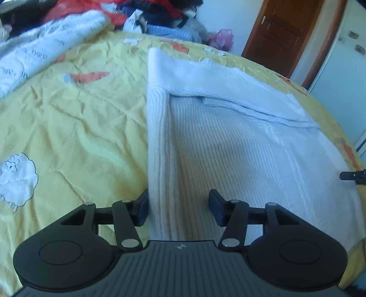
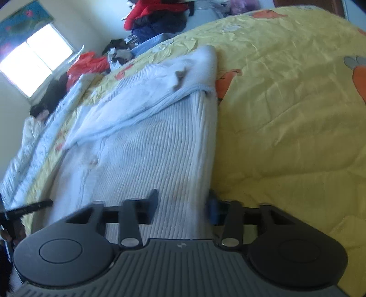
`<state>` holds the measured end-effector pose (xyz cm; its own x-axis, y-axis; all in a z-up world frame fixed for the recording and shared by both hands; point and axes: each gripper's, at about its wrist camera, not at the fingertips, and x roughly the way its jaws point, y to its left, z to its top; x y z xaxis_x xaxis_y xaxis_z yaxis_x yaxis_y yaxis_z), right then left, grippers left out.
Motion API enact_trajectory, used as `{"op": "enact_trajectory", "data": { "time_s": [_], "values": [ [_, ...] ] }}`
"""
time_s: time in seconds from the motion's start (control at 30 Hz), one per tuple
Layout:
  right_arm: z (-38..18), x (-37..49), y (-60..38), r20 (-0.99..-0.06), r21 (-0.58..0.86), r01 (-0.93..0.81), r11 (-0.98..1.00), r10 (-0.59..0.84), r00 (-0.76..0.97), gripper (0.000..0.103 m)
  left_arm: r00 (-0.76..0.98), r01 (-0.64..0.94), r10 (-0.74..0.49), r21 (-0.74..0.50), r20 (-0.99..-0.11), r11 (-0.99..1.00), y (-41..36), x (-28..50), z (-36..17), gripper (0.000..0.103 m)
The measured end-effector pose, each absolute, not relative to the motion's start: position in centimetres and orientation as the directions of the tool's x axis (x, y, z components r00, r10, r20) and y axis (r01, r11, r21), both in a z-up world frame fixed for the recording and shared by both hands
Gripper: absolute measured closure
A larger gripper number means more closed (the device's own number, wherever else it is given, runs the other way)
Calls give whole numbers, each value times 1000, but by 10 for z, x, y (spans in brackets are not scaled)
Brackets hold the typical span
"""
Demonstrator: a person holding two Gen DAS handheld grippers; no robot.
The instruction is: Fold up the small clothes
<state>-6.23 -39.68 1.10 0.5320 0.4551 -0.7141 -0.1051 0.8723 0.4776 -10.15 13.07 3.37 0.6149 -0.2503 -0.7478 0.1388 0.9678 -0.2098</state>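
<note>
Sweater (image 1: 228, 148) edges lie between both angled-down, parted claws.

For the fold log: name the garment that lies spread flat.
The white ribbed sweater, spread on the yellow bedspread. The other clothes lie heaped beyond it, at the far end.

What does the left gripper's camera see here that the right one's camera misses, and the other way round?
Only the left wrist view shows the brown door and a white sheep print on the yellow bedspread. Only the right wrist view shows the bright window. Both show the white ribbed sweater lying on that bedspread, the clothes pile behind it, and a glimpse of the other gripper at the picture's edge.
</note>
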Motion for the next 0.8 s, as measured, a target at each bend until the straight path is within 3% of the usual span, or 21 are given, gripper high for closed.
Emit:
{"op": "enact_trajectory", "data": {
  "time_s": [0.07, 0.1, 0.23, 0.3, 0.4, 0.47, 0.57, 0.63, 0.67, 0.73, 0.8],
  "values": [
    [11, -66, -397, -721, 456, -129, 880, 451, 526, 89, 612, 131, -230, -189, -757, 973, 131, -102, 35, 87],
    [13, -67, -399, -725, 455, -132, 881, 452, 520, 90, 612, 126, -233, -197, -756, 972, 134, -102, 37, 90],
    [12, -76, -413, -735, 412, -104, 905, 398, 548, 93, 601, 125, -216, -176, -769, 976, 145, -105, 37, 90],
    [8, -78, -418, -713, 457, -73, 886, 415, 565, 87, 613, 116, -205, -170, -763, 979, 143, -107, 36, 87],
    [15, -87, -418, -708, 458, -27, 888, 383, 593, 71, 635, 104, -158, -118, -756, 987, 136, -115, 45, 74],
    [27, -98, -418, -689, 439, -22, 898, 353, 633, 71, 671, 87, -102, -59, -735, 995, 130, -127, 59, 70],
    [49, -108, -396, -643, 406, -110, 907, 369, 671, 68, 771, 107, -80, 4, -632, 994, 109, -146, 86, 65],
    [55, -102, -368, -632, 394, -197, 898, 420, 652, 64, 803, 153, -150, -44, -577, 987, 91, -147, 95, 37],
    [55, -98, -354, -633, 386, -231, 893, 439, 638, 62, 806, 177, -183, -66, -563, 982, 79, -145, 94, 18],
    [47, -85, -321, -656, 348, -303, 887, 461, 597, 57, 782, 230, -216, -52, -584, 972, 46, -134, 81, 17],
    [37, -77, -291, -696, 286, -345, 894, 441, 566, 57, 732, 242, -174, 13, -659, 970, 15, -124, 62, 18]
  ]
}}
